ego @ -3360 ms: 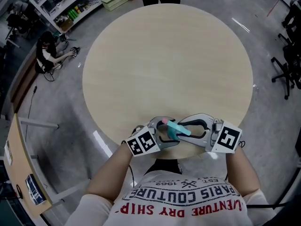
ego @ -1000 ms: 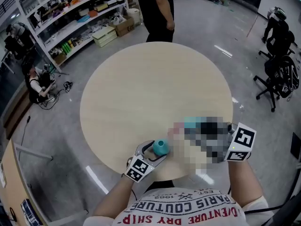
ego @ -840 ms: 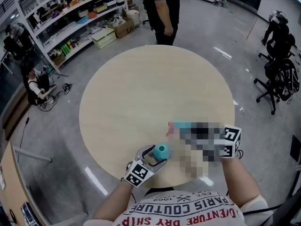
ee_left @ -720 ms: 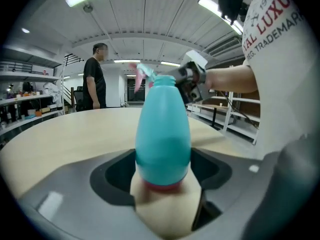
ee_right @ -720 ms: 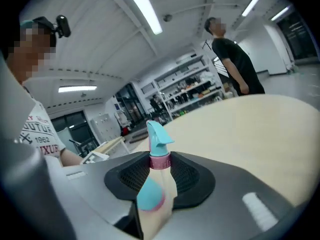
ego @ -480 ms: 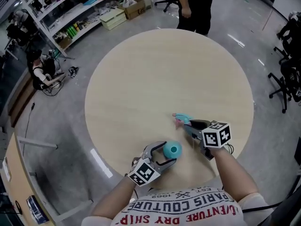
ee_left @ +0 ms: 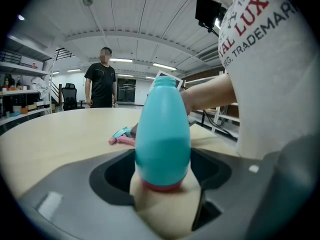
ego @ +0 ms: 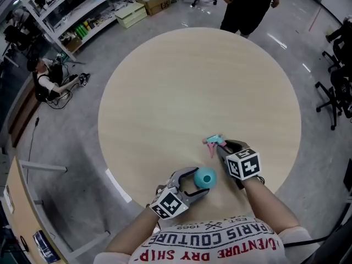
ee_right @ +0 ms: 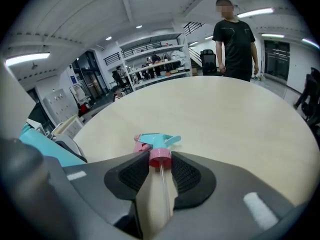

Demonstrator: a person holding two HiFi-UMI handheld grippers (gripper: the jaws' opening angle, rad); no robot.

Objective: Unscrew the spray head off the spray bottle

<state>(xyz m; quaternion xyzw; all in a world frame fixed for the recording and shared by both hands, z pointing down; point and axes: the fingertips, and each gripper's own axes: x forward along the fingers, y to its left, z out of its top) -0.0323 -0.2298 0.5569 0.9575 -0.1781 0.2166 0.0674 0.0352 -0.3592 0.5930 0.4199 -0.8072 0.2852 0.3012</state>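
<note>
A grey floor point(ego: 71, 131) surrounds the round, pale wood tabletop point(ego: 187, 92), which fills most of the head view. Shelving point(ego: 71, 10) loaded with boxes runs along the far left. A person in black point(ego: 250, 4) stands just past the far edge of the tabletop, and office chairs point(ego: 335, 87) sit out to the right.

Both grippers work at the near edge. The left gripper point(ego: 199, 180) reaches in from the lower left, its marker cube turned upward. Its curved fingers stand wide and are closed round the body of the spray bottle point(ego: 205, 177). In the left gripper view the teal spray bottle point(ee_left: 162, 134) stands upright between the fingers, pink base down on the wood and its neck bare at the top.

The right gripper point(ego: 223, 149) lies just to the right of the bottle and a little farther in, pointing away from the person. The spray head point(ego: 213, 142) is at its tip, off the bottle and clear of it, low on the tabletop. In the right gripper view the fingers are easing apart, and the ribbed pads sit on either side of the pink collar point(ee_right: 160, 157) and touch it. The teal trigger and nozzle of the spray head point(ee_right: 156, 141) stick out beyond the fingertips. A thin clear tube point(ee_right: 163, 189) runs back from the collar between the fingers
</note>
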